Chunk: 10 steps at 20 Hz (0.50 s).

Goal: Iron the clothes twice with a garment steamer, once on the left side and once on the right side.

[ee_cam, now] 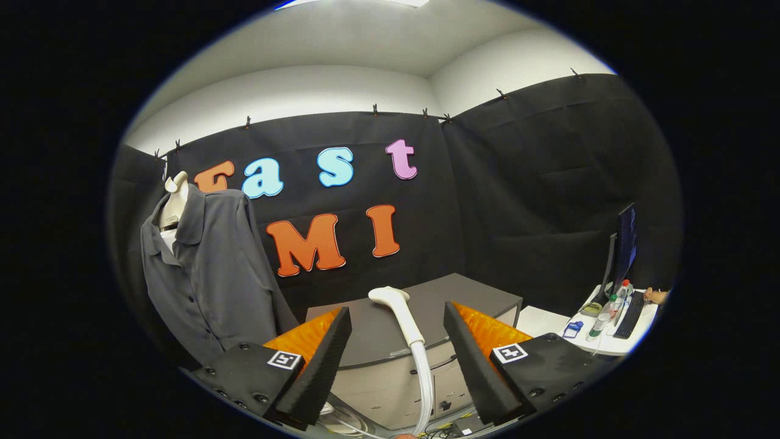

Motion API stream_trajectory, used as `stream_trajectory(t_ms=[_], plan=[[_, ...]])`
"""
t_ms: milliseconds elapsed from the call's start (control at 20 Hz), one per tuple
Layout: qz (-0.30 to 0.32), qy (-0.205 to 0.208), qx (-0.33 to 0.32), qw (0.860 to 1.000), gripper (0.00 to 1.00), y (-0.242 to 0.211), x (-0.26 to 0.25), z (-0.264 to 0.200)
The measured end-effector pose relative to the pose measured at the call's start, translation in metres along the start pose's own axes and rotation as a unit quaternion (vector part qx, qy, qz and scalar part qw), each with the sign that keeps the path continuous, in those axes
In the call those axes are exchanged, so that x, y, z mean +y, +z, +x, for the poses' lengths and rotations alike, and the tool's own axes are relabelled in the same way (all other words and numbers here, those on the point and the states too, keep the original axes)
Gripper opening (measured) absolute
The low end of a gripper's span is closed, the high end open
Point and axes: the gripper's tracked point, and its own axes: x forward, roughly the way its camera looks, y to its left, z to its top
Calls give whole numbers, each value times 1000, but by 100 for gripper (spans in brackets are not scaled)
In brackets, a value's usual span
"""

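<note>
A dark grey button shirt (210,268) hangs on a pale mannequin torso (173,201), off to the left beyond my left finger. The white steamer head (390,297) stands upright on its white hose (425,378), which rises from below. It sits in the gap between my two fingers, slightly ahead of them, and neither finger touches it. My gripper (397,310) is open wide, its black foam pads (323,360) well apart with nothing pressed between them.
A grey cabinet (487,299) stands just behind the steamer. To the right a white desk (542,320) carries a monitor (624,244), a keyboard (627,314) and bottles (603,320); a person's hand (657,296) rests at its far end. Cables lie on the floor below.
</note>
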Motion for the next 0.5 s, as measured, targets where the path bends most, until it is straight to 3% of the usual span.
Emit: stream_trajectory(t_ms=[500], plan=[[-20, 33, 67, 997, 98, -33, -7, 102]])
